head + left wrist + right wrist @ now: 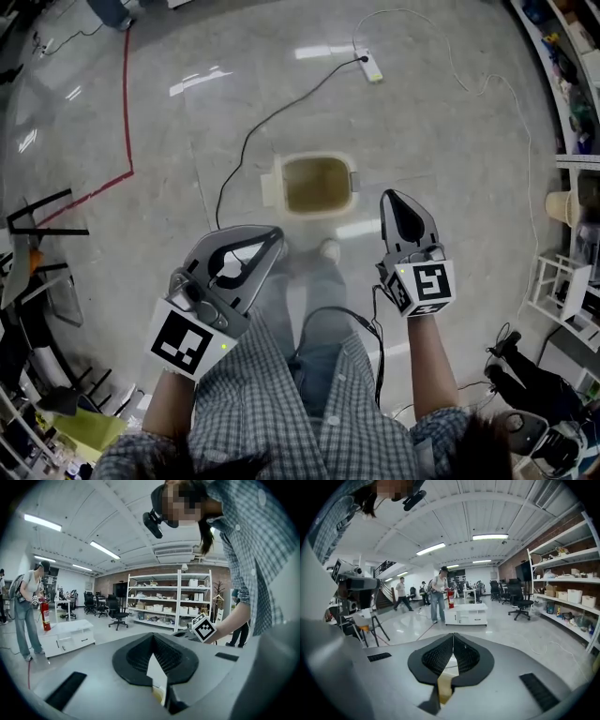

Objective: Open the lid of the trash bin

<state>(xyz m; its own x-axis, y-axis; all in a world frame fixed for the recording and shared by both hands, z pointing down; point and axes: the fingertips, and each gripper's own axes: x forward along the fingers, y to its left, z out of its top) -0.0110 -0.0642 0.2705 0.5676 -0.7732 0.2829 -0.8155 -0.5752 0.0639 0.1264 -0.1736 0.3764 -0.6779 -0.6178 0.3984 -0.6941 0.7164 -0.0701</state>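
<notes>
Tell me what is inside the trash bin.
The trash bin shows only a plain brownish surface within its cream rim; no separate item is discernible. Whether that is the bin's inside or something covering it cannot be told.

Grey-checked shirt [246, 405], blue jeans [314, 366]; grey hand-held grippers [275, 236] [390, 197], black-white marker cubes [187, 342] [429, 282], black cable [362, 324]

A power strip [372, 66] lies on the floor [450, 169]; its black cable [281, 111] runs beside red tape [127, 103].
</notes>
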